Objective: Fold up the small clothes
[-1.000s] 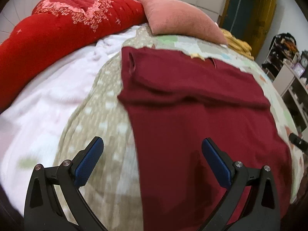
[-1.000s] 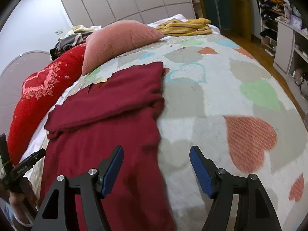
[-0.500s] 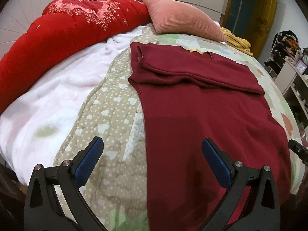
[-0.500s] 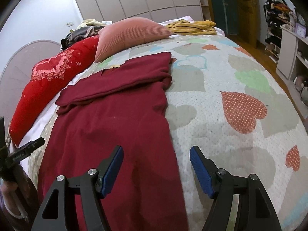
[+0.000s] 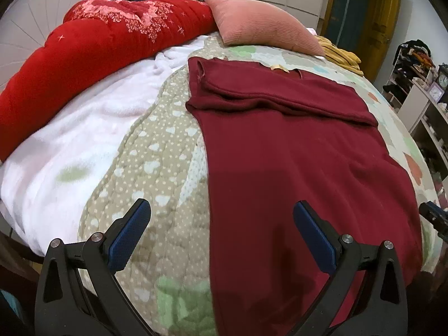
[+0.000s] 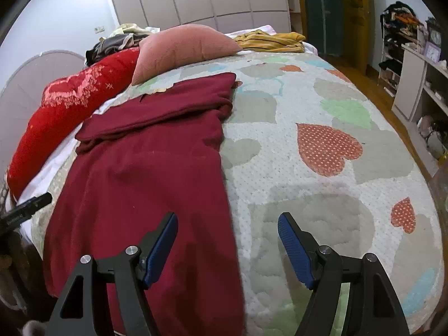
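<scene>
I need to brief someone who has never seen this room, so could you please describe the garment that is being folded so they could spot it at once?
Start at the bed's heart-patterned quilt. Spread flat on it, below the pink ribbed cushion, lies the dark maroon knit sweater, its far end folded over in a band. The bright red quilted bolster is shinier and embroidered.

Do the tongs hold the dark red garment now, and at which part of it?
Nothing is held. Left tongs and right tongs stand open above the dark red garment; the right jaws are opening.
</scene>
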Demonstrator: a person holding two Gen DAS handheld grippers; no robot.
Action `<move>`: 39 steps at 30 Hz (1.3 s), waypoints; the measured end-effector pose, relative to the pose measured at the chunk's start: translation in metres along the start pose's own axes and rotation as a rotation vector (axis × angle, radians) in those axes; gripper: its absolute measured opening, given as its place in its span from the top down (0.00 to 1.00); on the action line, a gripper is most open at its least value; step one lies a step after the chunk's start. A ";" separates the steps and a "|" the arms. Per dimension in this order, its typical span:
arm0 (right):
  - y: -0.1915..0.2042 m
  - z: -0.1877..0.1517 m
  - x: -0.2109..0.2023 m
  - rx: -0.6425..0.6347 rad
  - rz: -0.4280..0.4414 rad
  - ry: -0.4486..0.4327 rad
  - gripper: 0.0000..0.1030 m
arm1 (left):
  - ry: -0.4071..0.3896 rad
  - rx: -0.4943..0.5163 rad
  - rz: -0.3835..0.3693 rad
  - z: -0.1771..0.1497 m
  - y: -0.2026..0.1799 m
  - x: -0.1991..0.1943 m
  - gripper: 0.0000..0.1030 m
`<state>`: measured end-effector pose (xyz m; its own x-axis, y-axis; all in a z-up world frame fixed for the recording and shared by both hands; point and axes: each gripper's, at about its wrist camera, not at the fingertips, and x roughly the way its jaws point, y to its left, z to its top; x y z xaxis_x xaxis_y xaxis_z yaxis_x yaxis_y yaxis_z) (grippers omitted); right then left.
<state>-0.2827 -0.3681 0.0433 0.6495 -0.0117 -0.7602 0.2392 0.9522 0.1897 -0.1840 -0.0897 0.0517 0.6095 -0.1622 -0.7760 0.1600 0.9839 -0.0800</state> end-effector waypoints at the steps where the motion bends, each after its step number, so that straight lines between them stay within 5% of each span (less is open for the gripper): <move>1: 0.000 -0.002 -0.001 -0.005 -0.005 0.002 0.30 | 0.007 -0.003 -0.009 -0.003 0.001 -0.001 0.01; 13: -0.007 -0.016 0.005 -0.006 -0.012 0.051 0.30 | 0.103 -0.024 -0.054 -0.029 0.001 -0.003 0.01; 26: 0.000 -0.026 0.013 -0.056 0.002 0.078 0.25 | 0.129 0.007 0.011 -0.049 -0.003 -0.001 0.01; 39: 0.002 -0.027 0.017 -0.065 0.002 0.088 0.19 | 0.138 -0.007 -0.002 -0.055 0.001 -0.002 0.01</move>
<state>-0.2911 -0.3584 0.0137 0.5835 0.0142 -0.8120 0.1888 0.9701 0.1526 -0.2279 -0.0845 0.0189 0.4968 -0.1524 -0.8544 0.1554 0.9842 -0.0852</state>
